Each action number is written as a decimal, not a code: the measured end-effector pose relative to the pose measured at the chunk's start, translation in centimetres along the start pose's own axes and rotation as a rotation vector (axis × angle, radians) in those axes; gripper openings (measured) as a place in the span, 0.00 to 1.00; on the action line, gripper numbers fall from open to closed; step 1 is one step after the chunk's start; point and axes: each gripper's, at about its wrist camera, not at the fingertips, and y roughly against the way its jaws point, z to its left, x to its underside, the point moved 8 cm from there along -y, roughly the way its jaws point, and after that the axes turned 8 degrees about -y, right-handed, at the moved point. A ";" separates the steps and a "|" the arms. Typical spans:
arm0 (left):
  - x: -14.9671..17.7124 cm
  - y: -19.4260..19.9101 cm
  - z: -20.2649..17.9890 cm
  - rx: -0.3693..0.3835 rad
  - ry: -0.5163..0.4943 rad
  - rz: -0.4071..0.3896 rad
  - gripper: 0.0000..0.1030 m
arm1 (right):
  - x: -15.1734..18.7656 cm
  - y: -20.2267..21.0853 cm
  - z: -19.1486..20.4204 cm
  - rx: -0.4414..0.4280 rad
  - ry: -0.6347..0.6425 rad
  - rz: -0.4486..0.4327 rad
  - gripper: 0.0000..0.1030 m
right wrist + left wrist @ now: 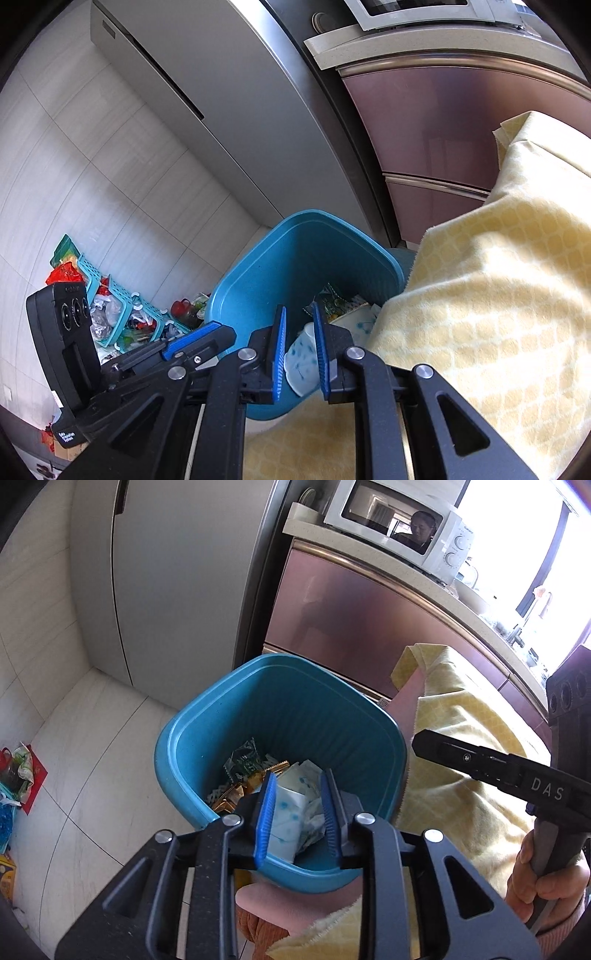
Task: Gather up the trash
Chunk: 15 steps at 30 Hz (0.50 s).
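Note:
A blue bin (207,716) stands below both grippers and holds a green wrapper (245,760), gold wrappers (229,799) and white paper with blue dots (290,812). My left gripper (299,777) hangs over the bin's near rim. Its blue pads stand apart, and the white paper shows between them without being pressed. In the right wrist view my right gripper (299,308) is over the bin (258,266), its pads shut on a white cup-like piece with blue marks (301,360). One finger of the left gripper (199,341) shows there with a bare pad.
A grey fridge (166,590) and pink cabinet fronts (351,620) stand behind the bin, with a microwave (399,524) on the counter. A yellow cloth (461,738) lies close on the right. Teal baskets with clutter (122,306) sit on the floor at left. A hand (546,878) grips the right handle.

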 end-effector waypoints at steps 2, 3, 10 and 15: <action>-0.1 0.7 -0.3 0.001 -0.013 -0.019 0.30 | 0.3 0.5 -0.1 -0.002 0.002 -0.008 0.21; 0.0 1.1 -0.4 0.001 -0.019 -0.030 0.33 | 0.3 0.8 -0.2 -0.001 0.004 -0.018 0.24; -0.1 4.4 -2.2 -0.006 -0.077 -0.116 0.58 | 1.3 4.1 -0.1 0.009 0.045 -0.097 0.34; -0.1 6.9 -3.3 -0.012 -0.100 -0.177 0.77 | 2.1 6.8 -0.2 0.040 0.088 -0.169 0.45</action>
